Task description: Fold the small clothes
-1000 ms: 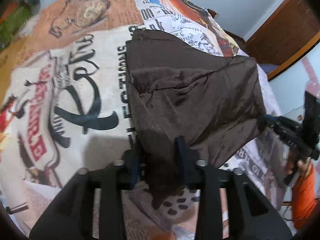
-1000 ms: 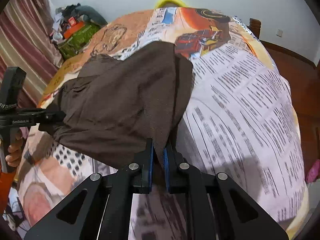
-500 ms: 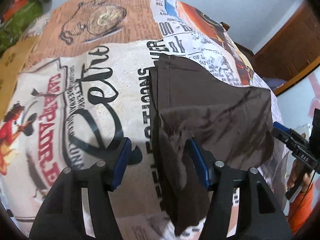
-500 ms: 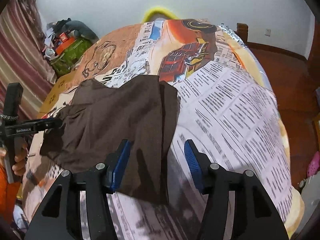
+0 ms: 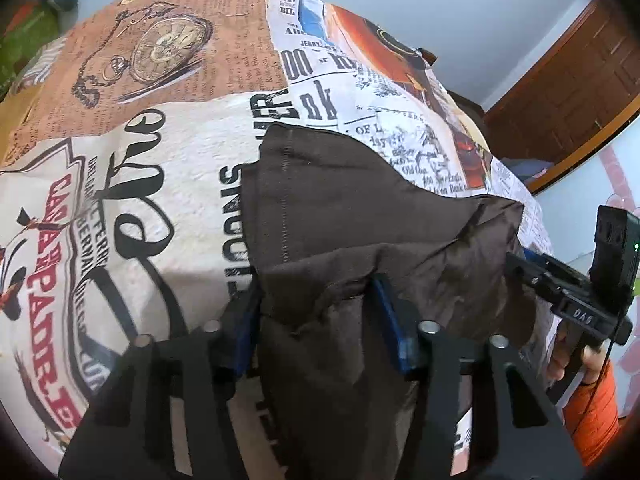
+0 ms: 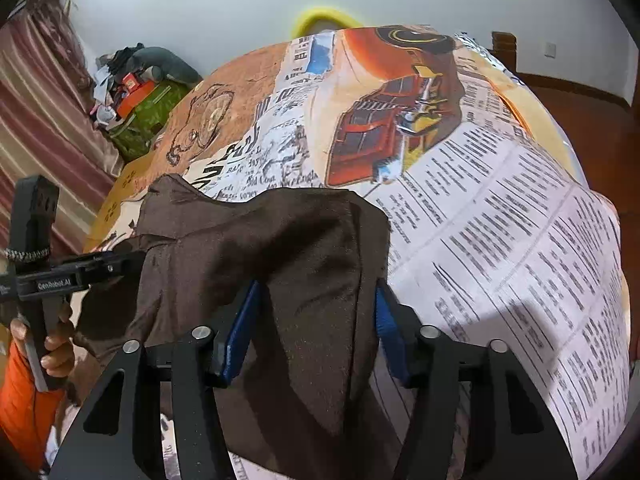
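Both claws stand spread with the brown garment (image 5: 360, 216) bunched loosely between their blue pads: our left gripper (image 5: 320, 320) and right gripper (image 6: 316, 324) grip nothing. We have closed in since half a second ago, when it lay flatter ahead on the printed bedspread (image 6: 500, 220). Its near hem drops below both views, perhaps hanging off the edge.

- The left gripper (image 5: 316, 312), clamped a second ago, is now standing with blue pads apart around the dark brown cloth garment (image 5: 360, 216).
- The right gripper (image 6: 316, 316) is likewise letting go, its pads spread.
- The garment is settling onto the newspaper-print bedspread (image 6: 500, 220).
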